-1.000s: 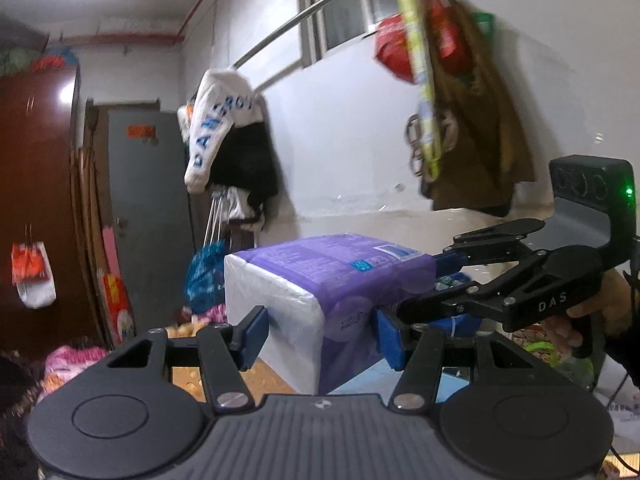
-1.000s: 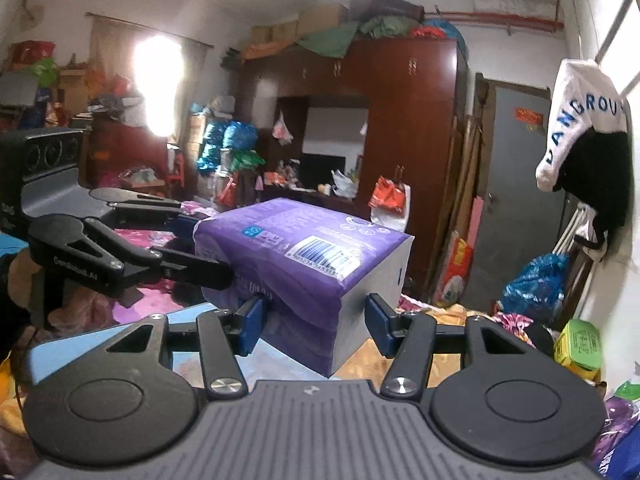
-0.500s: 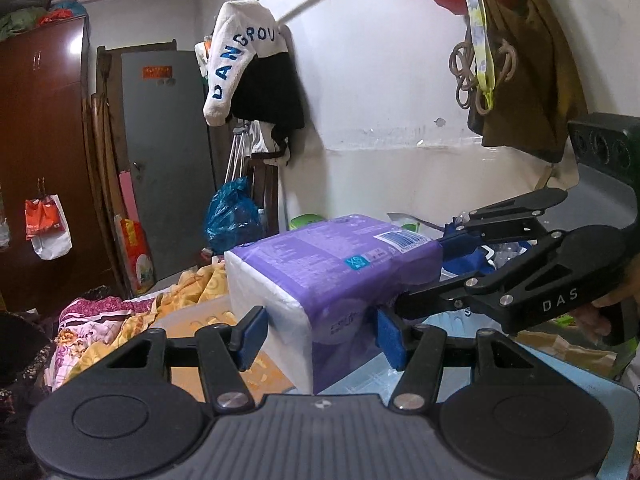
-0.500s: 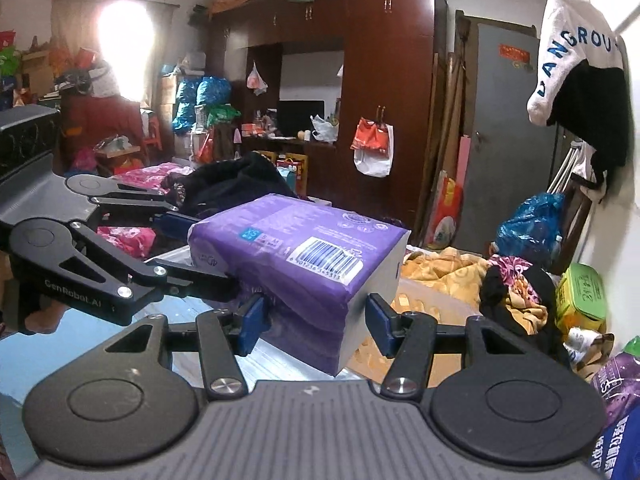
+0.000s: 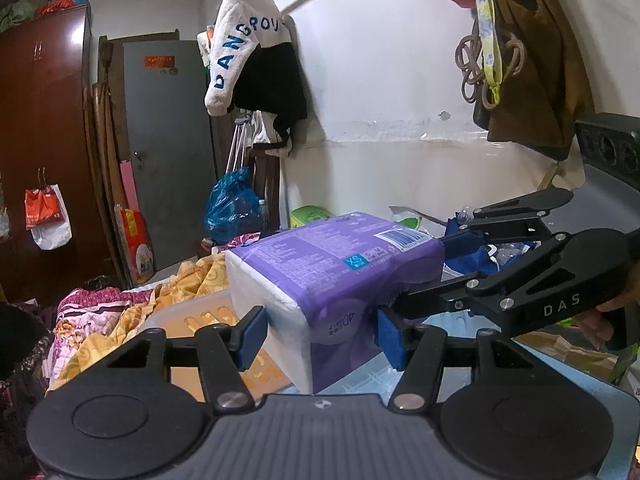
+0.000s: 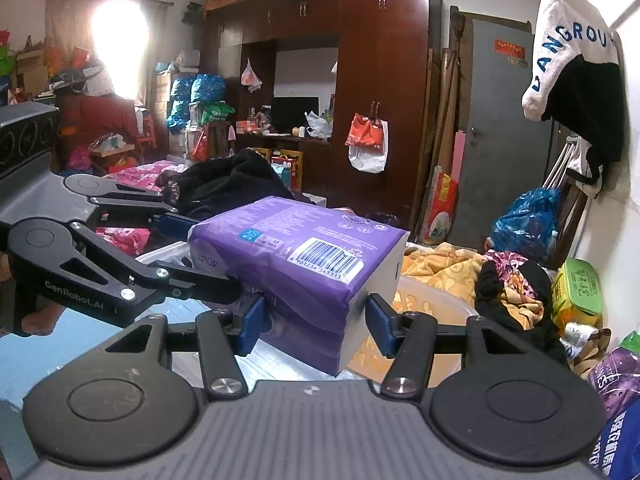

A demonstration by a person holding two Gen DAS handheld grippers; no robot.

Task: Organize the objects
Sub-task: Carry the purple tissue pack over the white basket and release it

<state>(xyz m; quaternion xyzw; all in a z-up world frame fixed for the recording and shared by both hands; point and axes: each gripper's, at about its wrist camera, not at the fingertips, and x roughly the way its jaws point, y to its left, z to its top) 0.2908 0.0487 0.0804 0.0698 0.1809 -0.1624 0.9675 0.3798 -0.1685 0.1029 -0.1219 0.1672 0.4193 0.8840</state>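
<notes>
A purple pack of diapers (image 5: 332,268) with a white end face hangs in the air between both grippers. My left gripper (image 5: 320,334) is shut on its near end, with one blue pad on the white face and the other on the purple side. My right gripper (image 5: 432,272) reaches in from the right and clamps the pack's far end. In the right wrist view the same pack (image 6: 304,240) shows its barcode, and my right gripper (image 6: 316,326) is shut on its lower corner. My left gripper (image 6: 200,252) holds it from the left.
A white plastic basket (image 5: 192,316) and a pale blue surface (image 5: 360,380) lie under the pack. Yellow bedding (image 5: 200,276) and dark clothes (image 6: 232,184) are heaped beyond. A green packet (image 6: 576,292) sits by the white wall on the right.
Both grippers moved across the room and tipped downward with the pack held between them. The basket and bedding have come into view below. Over the last half second little has shifted.
</notes>
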